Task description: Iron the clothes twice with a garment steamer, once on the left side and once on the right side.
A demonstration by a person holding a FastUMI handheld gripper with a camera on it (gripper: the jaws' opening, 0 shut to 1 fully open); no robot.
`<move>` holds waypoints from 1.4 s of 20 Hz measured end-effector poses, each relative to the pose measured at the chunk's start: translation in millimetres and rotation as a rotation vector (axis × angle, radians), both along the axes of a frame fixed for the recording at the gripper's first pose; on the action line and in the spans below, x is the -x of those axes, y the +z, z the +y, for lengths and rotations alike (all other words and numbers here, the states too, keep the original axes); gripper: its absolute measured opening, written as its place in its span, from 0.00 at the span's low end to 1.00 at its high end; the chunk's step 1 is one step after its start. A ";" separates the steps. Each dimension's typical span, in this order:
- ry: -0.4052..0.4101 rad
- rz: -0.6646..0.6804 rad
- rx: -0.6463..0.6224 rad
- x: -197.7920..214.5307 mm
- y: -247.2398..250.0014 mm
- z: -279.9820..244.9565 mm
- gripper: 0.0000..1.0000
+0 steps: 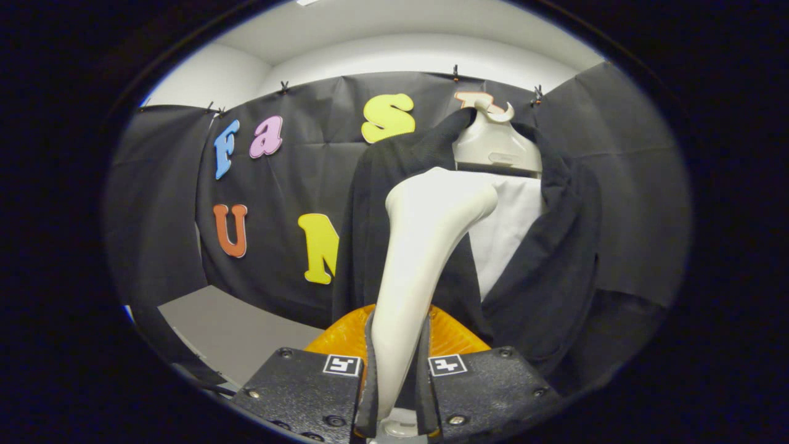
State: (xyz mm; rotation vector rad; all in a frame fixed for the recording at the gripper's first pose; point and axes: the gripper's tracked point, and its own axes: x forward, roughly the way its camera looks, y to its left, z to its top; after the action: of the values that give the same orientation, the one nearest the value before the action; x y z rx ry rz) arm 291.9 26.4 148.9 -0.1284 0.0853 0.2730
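Jaws (pixel 397 370) clamped on the steamer (pixel 419 246) handle, its head raised toward the hung jacket (pixel 555 259), ready to press.

We see our gripper (pixel 397 370) at the bottom centre of the frame, its two black fingers (pixel 308 385) reaching forward side by side. Each finger carries a small square marker near its inner front corner. The jaws stand close together, with only a narrow gap between them, and both inner pads press on the cream handle of the steamer (pixel 419 246), which rises upright from that gap toward the frame's middle.
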 end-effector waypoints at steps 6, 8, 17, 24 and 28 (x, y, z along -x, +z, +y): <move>-0.008 0.071 -0.009 13.8 -40.8 -2.3 0.27; -0.009 0.101 -0.025 16.4 -57.3 -5.9 0.27; -0.034 0.193 -0.013 27.3 -121.4 -17.5 0.27; -0.032 0.286 -0.013 38.0 -180.2 -21.2 0.27; -0.038 0.340 -0.012 39.8 -212.8 -25.7 0.27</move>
State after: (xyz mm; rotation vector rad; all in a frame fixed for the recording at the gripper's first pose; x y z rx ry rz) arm 252.2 0.7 -63.9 -0.0677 0.4235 0.2550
